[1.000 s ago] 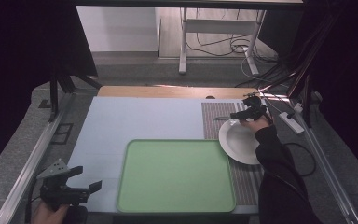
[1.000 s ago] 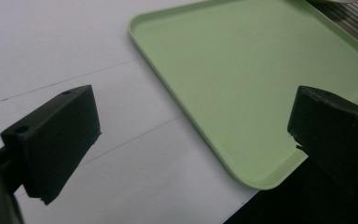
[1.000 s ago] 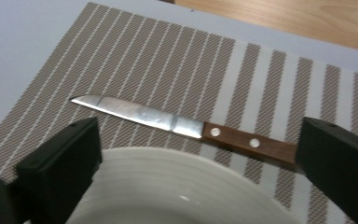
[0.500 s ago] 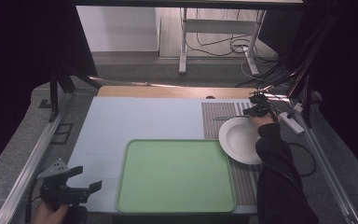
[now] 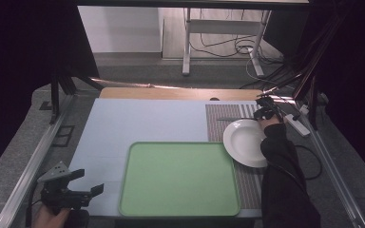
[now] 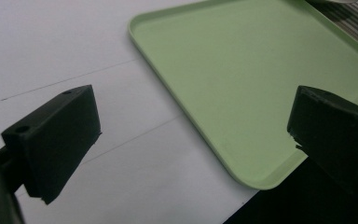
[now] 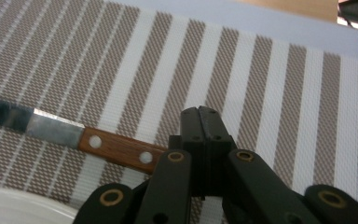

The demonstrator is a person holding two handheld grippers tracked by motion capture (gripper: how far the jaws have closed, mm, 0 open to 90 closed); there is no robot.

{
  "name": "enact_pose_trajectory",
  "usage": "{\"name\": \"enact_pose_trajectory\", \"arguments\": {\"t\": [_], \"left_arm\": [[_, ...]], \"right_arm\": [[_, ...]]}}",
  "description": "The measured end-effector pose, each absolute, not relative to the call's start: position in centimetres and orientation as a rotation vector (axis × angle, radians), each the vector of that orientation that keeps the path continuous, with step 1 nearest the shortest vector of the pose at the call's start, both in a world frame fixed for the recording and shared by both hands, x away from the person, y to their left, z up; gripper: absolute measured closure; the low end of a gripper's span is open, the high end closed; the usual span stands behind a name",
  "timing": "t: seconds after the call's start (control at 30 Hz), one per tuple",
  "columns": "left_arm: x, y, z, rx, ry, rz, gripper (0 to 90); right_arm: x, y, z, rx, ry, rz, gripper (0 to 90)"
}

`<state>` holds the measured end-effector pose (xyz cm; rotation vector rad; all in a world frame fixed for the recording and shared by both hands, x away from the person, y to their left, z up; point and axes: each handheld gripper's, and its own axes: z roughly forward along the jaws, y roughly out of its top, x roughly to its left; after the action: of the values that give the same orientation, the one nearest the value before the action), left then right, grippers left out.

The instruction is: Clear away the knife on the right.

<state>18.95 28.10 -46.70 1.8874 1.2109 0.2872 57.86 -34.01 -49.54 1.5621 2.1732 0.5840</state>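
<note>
A knife (image 7: 74, 135) with a wooden riveted handle and steel blade lies on the striped placemat (image 7: 270, 79); its handle end runs under my right gripper (image 7: 204, 114), whose jaws are pressed together with nothing visible between the tips. From above, the right gripper (image 5: 265, 113) sits at the mat's far right, just beyond the white plate (image 5: 244, 142), and the knife (image 5: 233, 118) lies behind that plate. My left gripper (image 5: 89, 183) hovers open at the table's near left corner. Its jaws spread wide over the white table beside the green tray (image 6: 261, 70).
The green tray (image 5: 178, 178) lies at the front centre, its right edge over the placemat (image 5: 214, 126). A white power strip (image 5: 297, 123) and cables lie off the table's right edge. Metal rails (image 5: 38, 156) flank the table. A desk frame (image 5: 187, 42) stands behind.
My right gripper has shifted from over the plate's far rim toward the right and back, ending at the knife's handle end. The left gripper has stayed put.
</note>
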Motion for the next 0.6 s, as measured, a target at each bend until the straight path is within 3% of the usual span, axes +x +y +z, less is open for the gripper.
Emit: {"name": "enact_pose_trajectory", "arguments": {"t": [0.5,0.6], "left_arm": [[18.9,28.0,-46.7,1.900,1.203,0.295,2.4],[18.9,27.9,-46.7,1.901,1.201,0.297,2.4]], "right_arm": [[56.7,-34.7,-49.0,1.610,2.321,0.534,89.8],[56.8,-34.5,-48.3,1.577,2.276,0.565,81.3]]}}
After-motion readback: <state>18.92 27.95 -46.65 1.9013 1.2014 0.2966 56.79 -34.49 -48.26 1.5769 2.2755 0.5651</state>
